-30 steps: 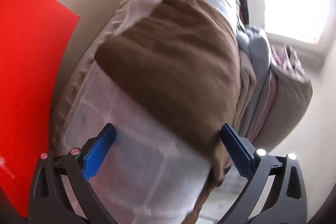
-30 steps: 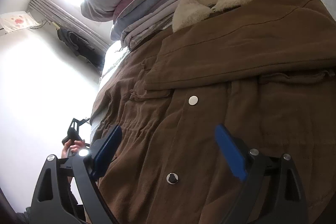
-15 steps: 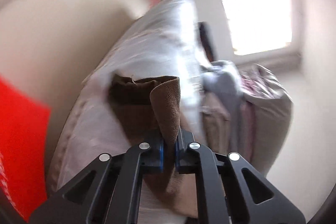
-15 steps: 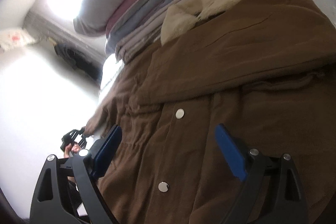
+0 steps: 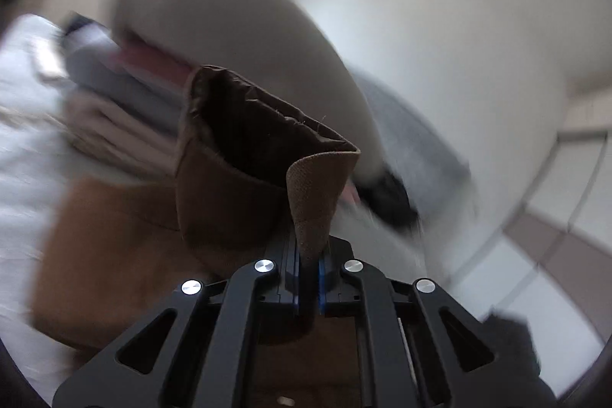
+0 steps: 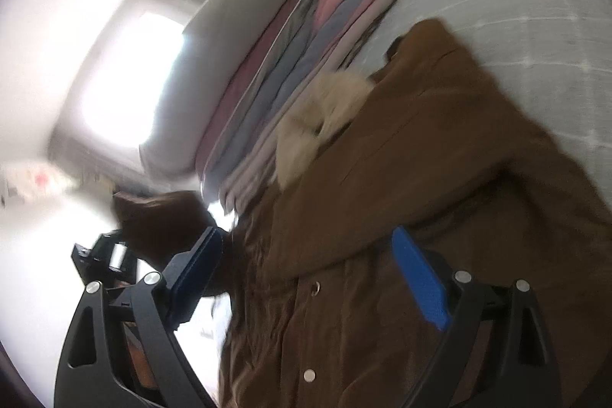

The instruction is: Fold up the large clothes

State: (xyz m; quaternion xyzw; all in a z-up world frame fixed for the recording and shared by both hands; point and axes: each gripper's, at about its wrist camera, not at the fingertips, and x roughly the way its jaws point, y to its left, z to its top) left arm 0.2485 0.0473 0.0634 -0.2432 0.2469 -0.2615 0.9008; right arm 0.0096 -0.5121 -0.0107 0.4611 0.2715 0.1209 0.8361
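Stack of folded bedding (image 6: 275, 71) (grey, pink), white quilted mattress (image 6: 535, 25), bright window (image 6: 126, 79)

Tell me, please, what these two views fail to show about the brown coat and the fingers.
- Left wrist view: the bedding stack is motion-blurred.
- Left wrist view: the sleeve cuff hides the left gripper pad faces.
- Right wrist view: the brown coat hem is cut off by the frame edge.

**Coat status**

Brown coat (image 6: 440, 178) lay spread front-up on the bed, snap buttons showing, cream fleece collar (image 6: 325, 113) against the stacked bedding. One sleeve cuff (image 5: 264, 159) was lifted, open end up.
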